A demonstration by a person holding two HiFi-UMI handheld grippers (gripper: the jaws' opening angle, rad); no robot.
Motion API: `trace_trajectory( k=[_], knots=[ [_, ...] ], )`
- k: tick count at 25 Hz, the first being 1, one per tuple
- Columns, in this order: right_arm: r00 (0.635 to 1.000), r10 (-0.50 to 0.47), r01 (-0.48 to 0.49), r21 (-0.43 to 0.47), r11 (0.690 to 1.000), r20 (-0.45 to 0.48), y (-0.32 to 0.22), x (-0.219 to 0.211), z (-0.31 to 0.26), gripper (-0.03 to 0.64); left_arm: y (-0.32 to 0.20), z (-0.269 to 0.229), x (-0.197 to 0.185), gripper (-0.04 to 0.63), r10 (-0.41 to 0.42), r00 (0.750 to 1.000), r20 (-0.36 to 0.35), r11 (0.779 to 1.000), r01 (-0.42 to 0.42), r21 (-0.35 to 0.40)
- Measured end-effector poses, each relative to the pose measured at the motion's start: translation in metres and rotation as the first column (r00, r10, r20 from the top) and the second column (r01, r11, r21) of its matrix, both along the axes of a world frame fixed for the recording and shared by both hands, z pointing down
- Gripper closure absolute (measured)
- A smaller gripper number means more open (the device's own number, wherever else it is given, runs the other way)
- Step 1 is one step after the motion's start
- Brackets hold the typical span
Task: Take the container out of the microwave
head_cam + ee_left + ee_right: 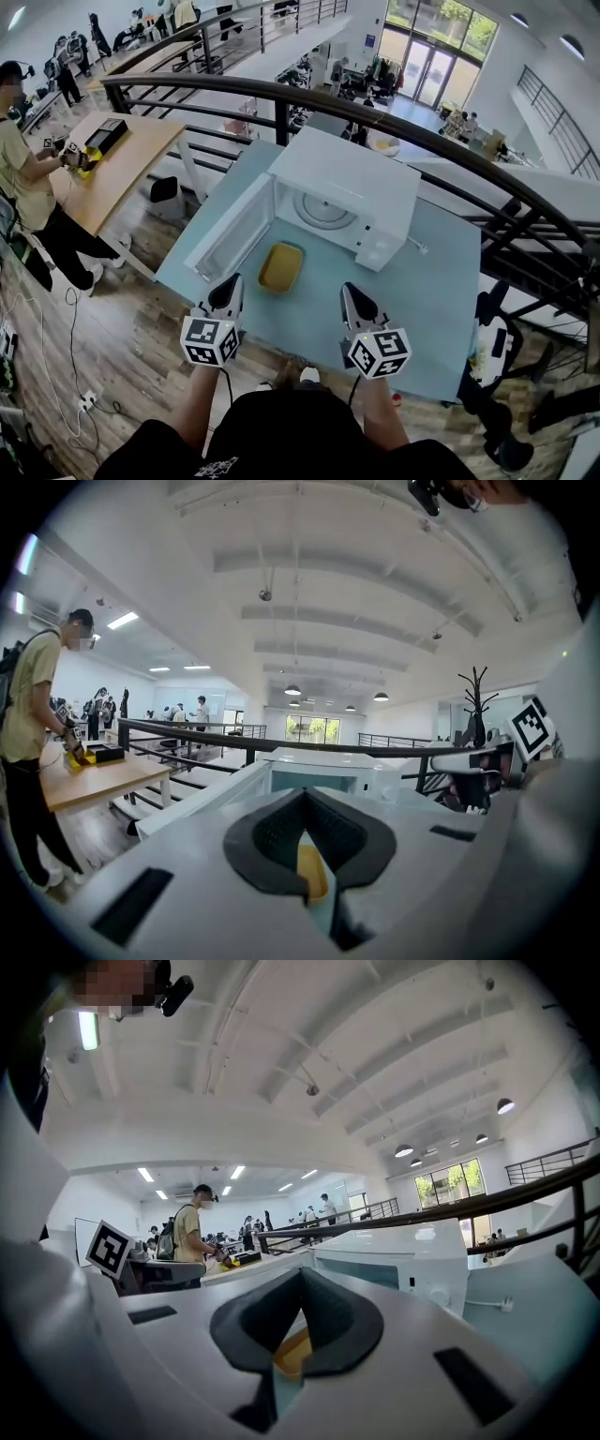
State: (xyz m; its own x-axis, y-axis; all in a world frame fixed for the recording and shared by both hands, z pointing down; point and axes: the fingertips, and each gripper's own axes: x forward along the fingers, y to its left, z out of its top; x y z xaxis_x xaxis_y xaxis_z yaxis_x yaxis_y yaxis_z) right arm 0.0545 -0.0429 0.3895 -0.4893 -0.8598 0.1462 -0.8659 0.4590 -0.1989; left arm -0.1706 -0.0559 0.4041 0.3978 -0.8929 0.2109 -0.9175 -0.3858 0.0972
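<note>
Scene: I look down from the head view on a white microwave point(352, 183) in the centre of the frame. It stands on a pale blue table point(441, 281), and its door point(230, 230) hangs open toward the left.

Container: a shallow yellow container point(280, 267) lies on the table just below the open cavity, between the door and the microwave body. It is outside the oven, so I judge the lift-out done.

Contents: I see nothing in the container, though the view is small. The microwave cavity shows only its round turntable point(323, 211).

Left gripper: the left gripper point(234, 281) sits at lower centre-left, just short of the container and apart from it. Its jaws are closed together on nothing. Its own view shows the yellow container point(314, 869) past the tips.

Right gripper: the right gripper point(349, 291) sits at lower centre-right, well clear of the container. Its jaws are pressed together and empty.

Step in hand: I take this as the end of the task, both tools drawn back.

Next move: if anything remains, it is swinging the door closed with the left gripper.
</note>
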Motion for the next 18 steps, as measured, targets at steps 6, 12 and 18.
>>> trace_trajectory(
  k=[6,12,18],
  knots=[
    [0.999,0.019,-0.017,0.066,0.998,-0.026,0.006,-0.010,-0.027,0.611,0.005,-0.033,-0.014,0.588,0.013,1.000,-0.006,0.997,-0.013,0.080],
    [0.999,0.023,-0.020,0.096,0.995,-0.028,0.012,-0.017,-0.043,0.611,0.009,-0.055,-0.022,0.588,0.024,0.999,-0.024,0.992,-0.021,0.125],
    [0.999,0.027,-0.025,0.103,0.994,-0.025,0.016,-0.023,-0.049,0.611,0.012,-0.059,-0.026,0.588,0.040,0.999,-0.030,0.991,-0.036,0.131]
  ],
)
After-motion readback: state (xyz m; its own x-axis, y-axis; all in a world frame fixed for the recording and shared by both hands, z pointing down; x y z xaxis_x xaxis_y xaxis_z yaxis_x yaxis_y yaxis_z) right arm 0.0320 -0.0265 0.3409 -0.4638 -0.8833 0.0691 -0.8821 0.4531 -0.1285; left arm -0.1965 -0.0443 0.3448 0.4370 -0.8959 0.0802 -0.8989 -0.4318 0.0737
